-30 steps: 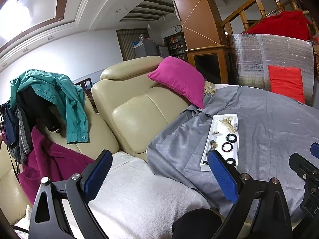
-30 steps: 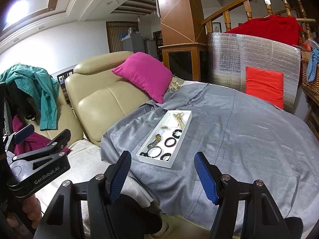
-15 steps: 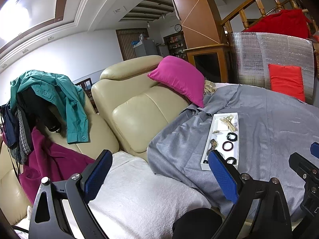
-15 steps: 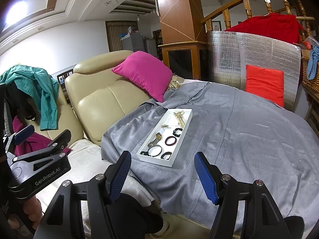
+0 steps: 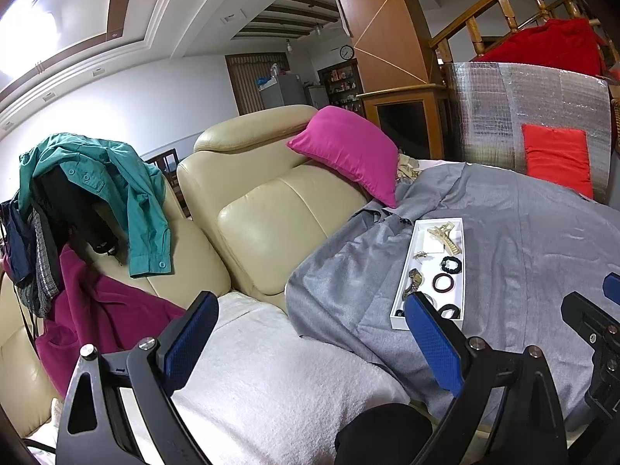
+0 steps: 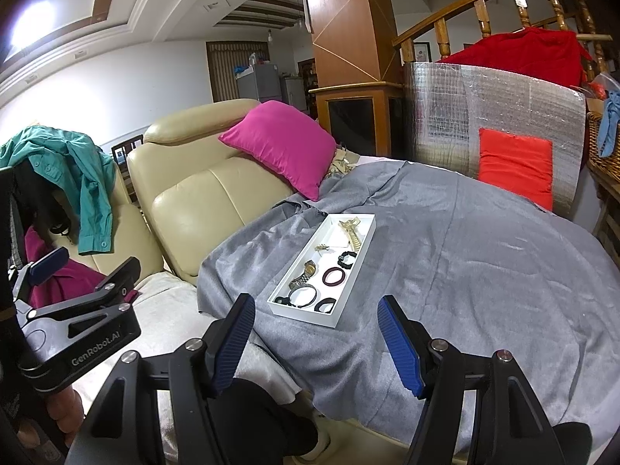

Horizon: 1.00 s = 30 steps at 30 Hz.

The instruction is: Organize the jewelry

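Right jaws: the right gripper (image 6: 316, 343) stands spread, nothing between its pads.
Left jaws: the left gripper (image 5: 310, 343) also gapes wide and empty.
Tray: the white tray (image 6: 350, 283) lies on the grey cloth (image 6: 465, 255), just ahead of the right jaws, with the watch (image 6: 306, 273), maroon ring (image 6: 334, 275) and gold clip (image 6: 350, 230) inside.
Risk: small pieces sit close together, so a wide pinch may catch two, or nudge the light tray across the soft cloth.

Bright ceiling light (image 5: 23, 35) glare top left, sharp, fisheye-bent, dark corners
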{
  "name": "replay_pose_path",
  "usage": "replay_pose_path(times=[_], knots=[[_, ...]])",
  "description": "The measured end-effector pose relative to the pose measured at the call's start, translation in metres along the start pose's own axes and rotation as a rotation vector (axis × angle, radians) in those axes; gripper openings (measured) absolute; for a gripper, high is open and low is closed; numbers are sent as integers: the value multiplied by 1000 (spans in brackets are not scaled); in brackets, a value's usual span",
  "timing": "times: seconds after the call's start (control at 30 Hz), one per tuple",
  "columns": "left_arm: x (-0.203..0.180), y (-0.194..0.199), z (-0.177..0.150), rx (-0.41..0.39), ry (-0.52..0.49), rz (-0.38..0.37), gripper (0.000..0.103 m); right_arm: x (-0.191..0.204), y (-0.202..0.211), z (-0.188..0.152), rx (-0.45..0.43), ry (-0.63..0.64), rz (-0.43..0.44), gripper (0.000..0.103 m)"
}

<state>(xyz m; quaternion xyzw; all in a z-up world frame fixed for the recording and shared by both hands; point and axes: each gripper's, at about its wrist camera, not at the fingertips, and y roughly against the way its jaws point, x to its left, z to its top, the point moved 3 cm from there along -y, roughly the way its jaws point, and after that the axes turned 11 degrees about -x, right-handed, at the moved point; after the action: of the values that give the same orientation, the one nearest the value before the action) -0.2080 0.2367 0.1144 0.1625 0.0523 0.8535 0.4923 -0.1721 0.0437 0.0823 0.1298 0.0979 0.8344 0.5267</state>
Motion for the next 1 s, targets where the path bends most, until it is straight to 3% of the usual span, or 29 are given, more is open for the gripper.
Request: replay_pose_path(times=[0.63, 1.0], knots=[[1, -9, -2, 16, -2, -6, 97, -1, -7, 1, 3, -5, -4, 70], [4, -37, 2, 37, 6, 2, 97, 4, -45, 15, 22, 21, -15, 70]])
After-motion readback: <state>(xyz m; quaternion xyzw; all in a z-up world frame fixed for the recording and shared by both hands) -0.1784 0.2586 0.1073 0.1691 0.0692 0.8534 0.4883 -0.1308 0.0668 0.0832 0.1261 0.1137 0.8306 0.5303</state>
